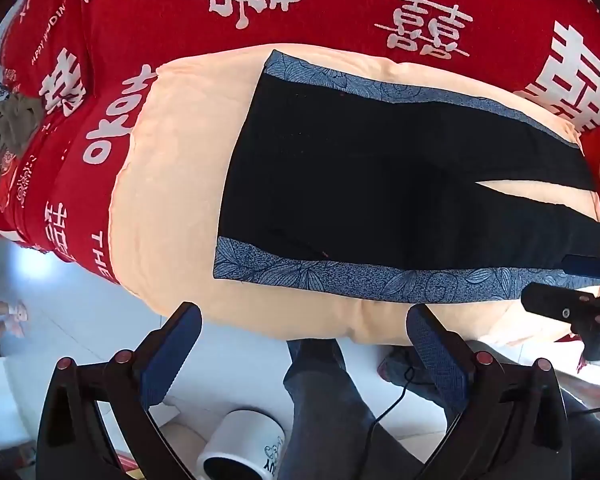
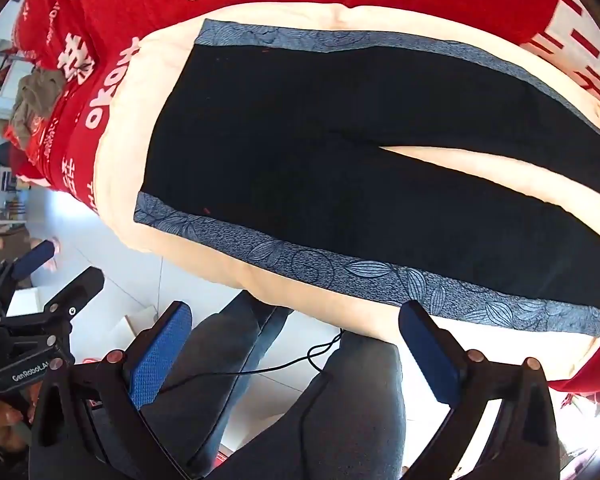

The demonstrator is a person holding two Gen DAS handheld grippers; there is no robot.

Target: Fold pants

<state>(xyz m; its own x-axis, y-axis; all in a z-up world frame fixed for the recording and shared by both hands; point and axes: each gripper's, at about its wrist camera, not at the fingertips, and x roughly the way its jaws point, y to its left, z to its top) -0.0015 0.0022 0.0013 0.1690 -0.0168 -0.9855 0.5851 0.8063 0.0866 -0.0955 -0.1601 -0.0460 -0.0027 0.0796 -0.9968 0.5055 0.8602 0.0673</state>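
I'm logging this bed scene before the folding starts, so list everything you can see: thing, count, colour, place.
pants: one, black with blue patterned side stripes, spread flat on the pad, legs apart
pad: one, cream, on the bed under the pants
bedspread: one, red with white characters, covering the bed
crumpled cloth: one, tan, at the bed's far left edge
mug: one, white, on the floor, lying on its side
cable: one, black, across the floor
person's legs: two, grey trousers, beside the bed
left gripper: fingers open, off the pants
right gripper: fingers open, off the pants
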